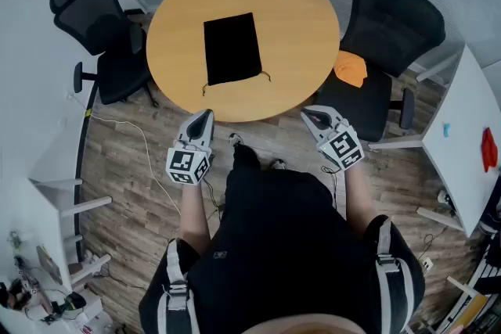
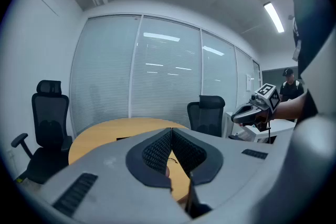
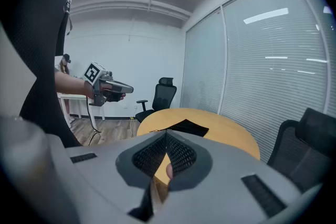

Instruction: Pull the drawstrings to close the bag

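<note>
A flat black drawstring bag [image 1: 232,48] lies in the middle of the round wooden table [image 1: 305,19]. Its mouth faces me, and a thin drawstring [image 1: 205,87] trails from each near corner. My left gripper [image 1: 207,113] hangs just short of the table's near edge, left of centre, shut with nothing in it. My right gripper [image 1: 307,113] is level with it on the right, also shut and empty. In the left gripper view the jaws [image 2: 171,130] meet in front of the table [image 2: 105,134]. The right gripper view shows the bag [image 3: 186,127] beyond the shut jaws [image 3: 166,134].
A black office chair [image 1: 102,27] stands left of the table. Another [image 1: 391,35] on the right has an orange cloth [image 1: 350,66] on its seat. A white desk [image 1: 470,137] runs along the far right. A cable [image 1: 145,145] trails over the wooden floor.
</note>
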Demonstrator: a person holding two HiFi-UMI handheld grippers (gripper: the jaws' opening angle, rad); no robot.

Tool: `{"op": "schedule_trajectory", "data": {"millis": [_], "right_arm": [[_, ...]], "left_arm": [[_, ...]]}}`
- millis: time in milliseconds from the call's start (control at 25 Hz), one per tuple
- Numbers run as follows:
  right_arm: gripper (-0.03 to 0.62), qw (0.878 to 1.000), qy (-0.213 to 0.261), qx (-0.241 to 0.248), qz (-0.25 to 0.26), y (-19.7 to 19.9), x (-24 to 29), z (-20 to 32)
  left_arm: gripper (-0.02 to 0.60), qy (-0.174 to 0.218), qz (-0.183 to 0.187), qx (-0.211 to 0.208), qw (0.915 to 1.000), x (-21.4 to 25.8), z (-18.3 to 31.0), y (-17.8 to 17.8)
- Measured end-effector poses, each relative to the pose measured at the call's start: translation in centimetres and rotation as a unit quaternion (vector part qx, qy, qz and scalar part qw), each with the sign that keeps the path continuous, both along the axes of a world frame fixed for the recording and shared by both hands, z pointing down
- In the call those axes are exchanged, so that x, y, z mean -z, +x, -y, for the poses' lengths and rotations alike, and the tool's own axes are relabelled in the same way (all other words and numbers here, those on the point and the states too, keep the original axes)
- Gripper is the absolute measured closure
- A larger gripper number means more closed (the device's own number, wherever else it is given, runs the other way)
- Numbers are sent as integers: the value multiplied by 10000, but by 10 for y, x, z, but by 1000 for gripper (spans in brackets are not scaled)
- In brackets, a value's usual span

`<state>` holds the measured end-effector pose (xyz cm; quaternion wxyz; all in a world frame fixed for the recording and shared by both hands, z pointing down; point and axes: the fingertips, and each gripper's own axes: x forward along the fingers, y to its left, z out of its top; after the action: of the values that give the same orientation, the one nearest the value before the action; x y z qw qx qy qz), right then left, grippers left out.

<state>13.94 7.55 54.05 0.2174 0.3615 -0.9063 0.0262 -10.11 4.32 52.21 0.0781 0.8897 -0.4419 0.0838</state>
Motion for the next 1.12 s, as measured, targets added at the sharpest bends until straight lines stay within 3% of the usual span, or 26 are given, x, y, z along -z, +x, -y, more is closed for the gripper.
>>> {"op": "schedule_trajectory", "data": {"millis": [640, 1120], "right_arm": [[537, 9999, -80, -124, 10, 9, -6, 15], [537, 9980, -341, -227, -484, -11, -39, 38]], "left_arm": [[566, -62, 189, 167, 9997, -7, 14, -8], [566, -153, 436, -247, 9986, -28, 36, -15]]}}
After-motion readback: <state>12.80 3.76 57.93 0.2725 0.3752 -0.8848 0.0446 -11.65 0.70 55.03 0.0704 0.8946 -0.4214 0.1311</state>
